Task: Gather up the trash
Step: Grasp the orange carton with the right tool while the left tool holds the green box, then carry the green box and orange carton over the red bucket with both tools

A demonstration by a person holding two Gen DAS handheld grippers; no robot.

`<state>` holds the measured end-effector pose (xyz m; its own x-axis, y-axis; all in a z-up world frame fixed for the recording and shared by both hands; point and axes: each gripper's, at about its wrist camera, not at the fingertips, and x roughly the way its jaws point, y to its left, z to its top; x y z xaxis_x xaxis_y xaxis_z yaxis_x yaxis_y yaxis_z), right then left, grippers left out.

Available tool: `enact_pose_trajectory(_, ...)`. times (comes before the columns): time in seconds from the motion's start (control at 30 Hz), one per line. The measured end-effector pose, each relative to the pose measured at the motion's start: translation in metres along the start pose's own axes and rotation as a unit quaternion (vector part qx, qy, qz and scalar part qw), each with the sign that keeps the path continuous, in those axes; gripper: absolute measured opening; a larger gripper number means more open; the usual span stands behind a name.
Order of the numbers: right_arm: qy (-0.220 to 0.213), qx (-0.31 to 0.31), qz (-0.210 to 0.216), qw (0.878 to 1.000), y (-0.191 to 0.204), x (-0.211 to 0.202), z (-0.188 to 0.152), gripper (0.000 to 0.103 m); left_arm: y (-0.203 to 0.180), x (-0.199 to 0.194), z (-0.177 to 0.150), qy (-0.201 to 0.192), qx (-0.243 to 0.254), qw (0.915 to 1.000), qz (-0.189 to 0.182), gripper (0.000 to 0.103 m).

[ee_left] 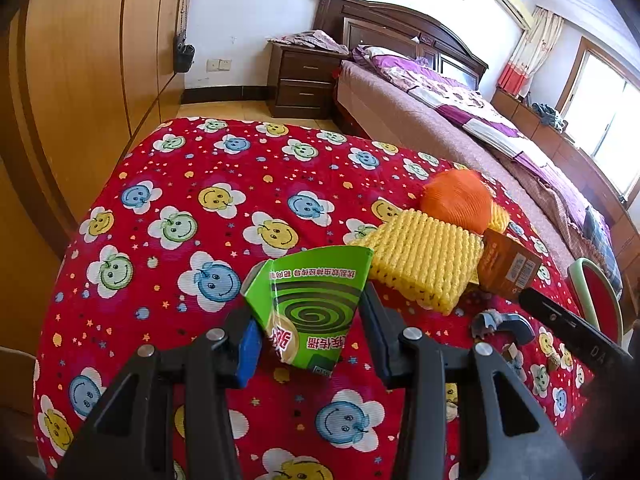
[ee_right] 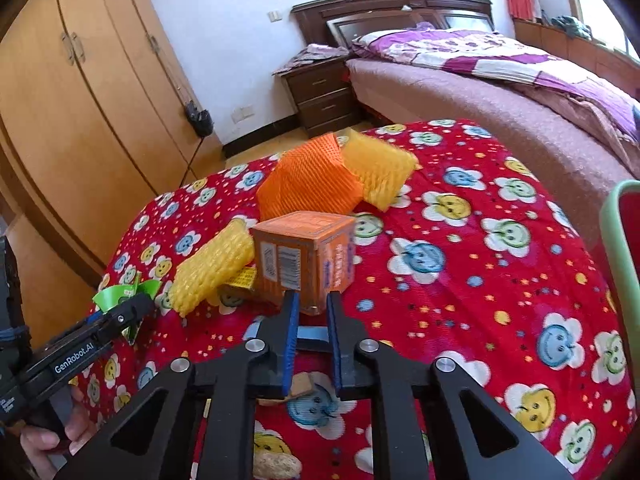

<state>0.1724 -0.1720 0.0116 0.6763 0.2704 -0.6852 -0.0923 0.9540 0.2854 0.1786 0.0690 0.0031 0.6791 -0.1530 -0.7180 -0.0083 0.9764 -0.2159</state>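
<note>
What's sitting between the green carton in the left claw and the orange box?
A yellow foam net lies between the green carton and the orange box; the left wrist view shows it, its right edge apparently touching the box.

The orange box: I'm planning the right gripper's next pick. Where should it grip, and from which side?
Probably across the orange box by its two upright side faces, approaching from the near side where the right gripper sits; it stands square, with foam nets crowding behind and left.

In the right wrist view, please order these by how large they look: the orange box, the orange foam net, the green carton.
1. orange foam net and orange box: look alike, the box being nearer, so unranked.
2. green carton: smallest, partly hidden.
</note>
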Motion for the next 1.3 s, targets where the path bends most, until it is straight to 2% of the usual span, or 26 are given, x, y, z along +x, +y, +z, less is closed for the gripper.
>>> enact_pose_trajectory(0.17, -0.004, 0.011, -0.002, 1.0, -0.008, -0.007, 0.001, 0.015, -0.001, 0.0, -0.001, 0.001, 0.002, 1.0, -0.002, 0.046)
enact_pose_trajectory(0.2, -0.005, 0.009, -0.002, 1.0, -0.007, -0.009, 0.001, 0.019, -0.001, -0.001, -0.001, 0.001, 0.001, 1.0, -0.002, 0.046)
enact_pose_trajectory(0.23, -0.006, 0.008, 0.0, 1.0, -0.005, -0.01, 0.002, 0.03, -0.001, -0.001, 0.0, 0.0, 0.001, 1.0, -0.002, 0.046)
enact_pose_trajectory(0.27, -0.009, 0.008, 0.002, 1.0, -0.004, -0.011, 0.002, 0.036, 0.0, -0.001, 0.0, 0.0, 0.001, 1.0, -0.002, 0.046)
enact_pose_trajectory(0.3, -0.01, 0.006, 0.005, 1.0, -0.002, -0.012, 0.003, 0.048, 0.0, -0.001, 0.0, 0.0, 0.001, 1.0, -0.003, 0.046)
enact_pose_trajectory(0.5, -0.009, -0.047, 0.001, 0.999, 0.024, 0.001, 0.012, 0.066, 0.001, -0.001, 0.001, 0.0, 0.0, 1.0, -0.003, 0.046)
enact_pose_trajectory(0.7, 0.003, -0.066, -0.008, 0.998, 0.034, 0.028, 0.019, 0.066, 0.001, -0.002, -0.001, 0.001, 0.0, 1.0, -0.005, 0.046)
enact_pose_trajectory(0.87, 0.011, -0.03, -0.004, 0.999, 0.019, 0.039, 0.022, 0.066, 0.001, -0.002, -0.002, 0.0, -0.001, 1.0, -0.006, 0.046)
enact_pose_trajectory(0.9, 0.012, -0.023, -0.003, 1.0, 0.016, 0.04, 0.021, 0.065, 0.001, -0.002, -0.002, 0.0, 0.0, 1.0, -0.006, 0.046)
enact_pose_trajectory(0.97, 0.014, -0.012, -0.002, 1.0, 0.01, 0.039, 0.019, 0.051, 0.001, -0.002, -0.003, 0.0, 0.001, 1.0, -0.007, 0.046)
enact_pose_trajectory(1.13, 0.001, 0.007, 0.007, 1.0, 0.004, 0.027, 0.018, 0.049, -0.002, -0.005, -0.002, -0.005, 0.003, 0.9999, -0.009, 0.046)
enact_pose_trajectory(1.3, -0.033, 0.01, 0.013, 0.999, 0.003, -0.003, 0.018, 0.049, -0.002, -0.016, -0.001, -0.016, -0.001, 0.9998, -0.009, 0.046)
